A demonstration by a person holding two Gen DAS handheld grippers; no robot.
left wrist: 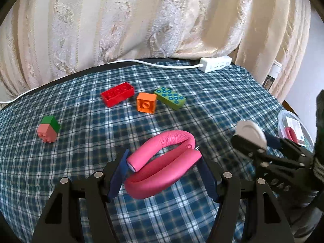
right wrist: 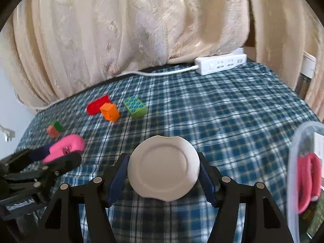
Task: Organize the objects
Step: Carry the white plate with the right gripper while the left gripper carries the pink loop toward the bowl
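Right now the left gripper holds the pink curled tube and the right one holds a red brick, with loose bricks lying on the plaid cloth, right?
Not quite: the right gripper holds a white round disc, not a red brick, as the right wrist view shows. The left gripper does hold the pink curled tube.

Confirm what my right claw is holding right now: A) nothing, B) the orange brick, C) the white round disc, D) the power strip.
C: in the right wrist view the right claw has its fingers closed against both sides of the white round disc, while the orange brick lies on the plaid cloth.
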